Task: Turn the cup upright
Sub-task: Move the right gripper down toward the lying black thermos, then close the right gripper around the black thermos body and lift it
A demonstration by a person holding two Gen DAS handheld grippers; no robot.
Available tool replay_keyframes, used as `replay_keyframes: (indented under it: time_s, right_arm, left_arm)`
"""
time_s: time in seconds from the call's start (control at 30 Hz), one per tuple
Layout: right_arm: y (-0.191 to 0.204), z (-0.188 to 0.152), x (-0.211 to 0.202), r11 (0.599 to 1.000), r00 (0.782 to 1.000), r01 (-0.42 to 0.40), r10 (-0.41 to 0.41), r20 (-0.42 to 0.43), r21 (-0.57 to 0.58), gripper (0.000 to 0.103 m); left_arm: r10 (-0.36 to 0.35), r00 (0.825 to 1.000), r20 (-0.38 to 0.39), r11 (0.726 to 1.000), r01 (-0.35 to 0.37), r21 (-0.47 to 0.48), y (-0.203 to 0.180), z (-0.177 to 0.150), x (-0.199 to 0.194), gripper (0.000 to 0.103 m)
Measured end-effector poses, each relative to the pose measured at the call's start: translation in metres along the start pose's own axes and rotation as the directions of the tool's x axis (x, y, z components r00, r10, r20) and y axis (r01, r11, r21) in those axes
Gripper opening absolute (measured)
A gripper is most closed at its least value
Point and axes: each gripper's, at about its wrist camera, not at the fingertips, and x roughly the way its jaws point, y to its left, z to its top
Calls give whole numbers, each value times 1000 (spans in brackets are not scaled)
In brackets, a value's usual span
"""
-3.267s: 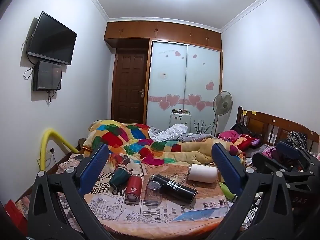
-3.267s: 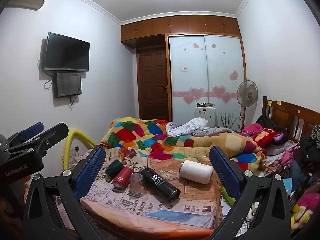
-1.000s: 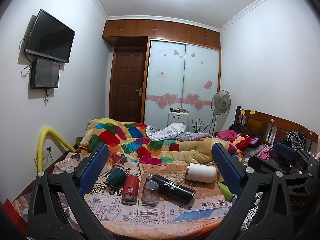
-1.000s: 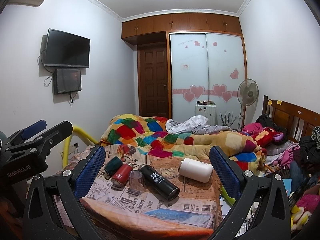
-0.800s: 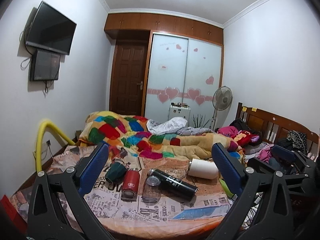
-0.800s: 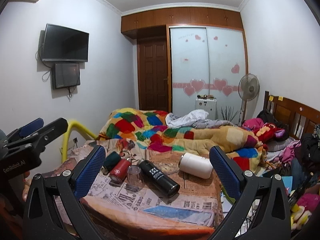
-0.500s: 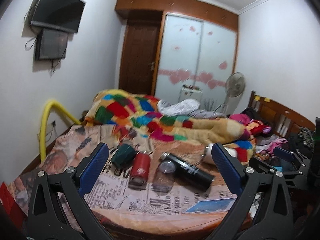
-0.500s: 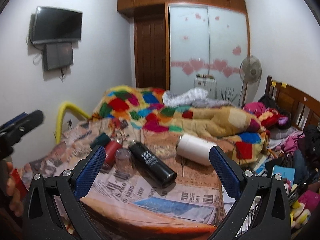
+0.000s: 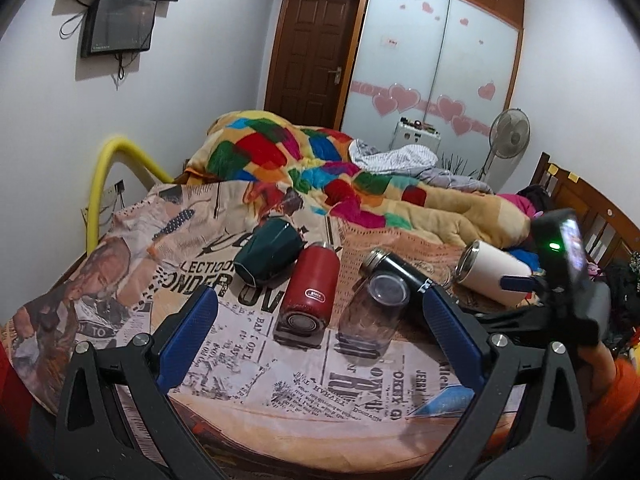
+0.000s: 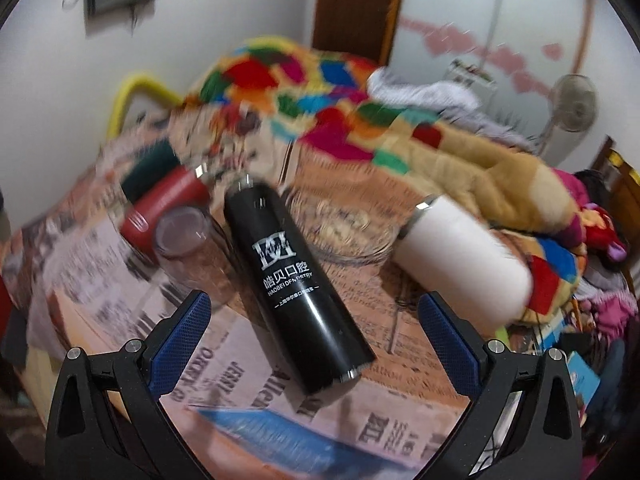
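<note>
Several cups lie on a bed with a newspaper-print sheet point(image 9: 256, 364). A clear glass cup point(image 9: 374, 316) stands upside down beside a red flask point(image 9: 310, 294) lying on its side. A dark green cup point(image 9: 266, 252), a black flask point(image 10: 296, 284) and a white tumbler point(image 10: 460, 252) also lie on their sides. My left gripper point(image 9: 318, 344) is open and empty, just short of the red flask and the glass. My right gripper point(image 10: 314, 340) is open, with the black flask lying between its fingers below; the view is blurred. The glass shows left of it point(image 10: 188, 248).
A patchwork blanket point(image 9: 320, 168) is heaped at the back of the bed. A yellow tube point(image 9: 100, 172) arches at the left wall. A glass dish point(image 10: 340, 224) lies between the black flask and the white tumbler. The right gripper's body point(image 9: 560, 280) shows in the left view.
Both grippers have dropped and moved forward toward the cups. The right gripper has come close over the black flask. Nothing has been taken hold of.
</note>
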Motion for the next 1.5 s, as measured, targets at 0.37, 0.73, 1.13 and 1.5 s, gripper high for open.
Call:
replay_keyframes:
  time_s: [0.37, 0.73, 1.13, 1.5]
  right_arm:
    - [0, 19, 72, 987, 962, -125, 95, -257, -103, 81]
    - [13, 20, 86, 977, 945, -158, 109, -310, -140, 67]
    - [10, 4, 57, 981, 953, -163, 128, -275, -106, 62]
    - [6, 4, -9, 981, 976, -173, 159, -146, -87, 62]
  left_arm:
    - [-20, 998, -55, 1000, 21, 16, -9, -9, 26, 103]
    - [-10, 998, -68, 999, 13, 42, -17, -12, 27, 103]
    - [-3, 999, -39, 998, 6, 55, -28, -7, 4, 103]
    - [-9, 1000, -1, 998, 9, 69, -42, -2, -28, 103]
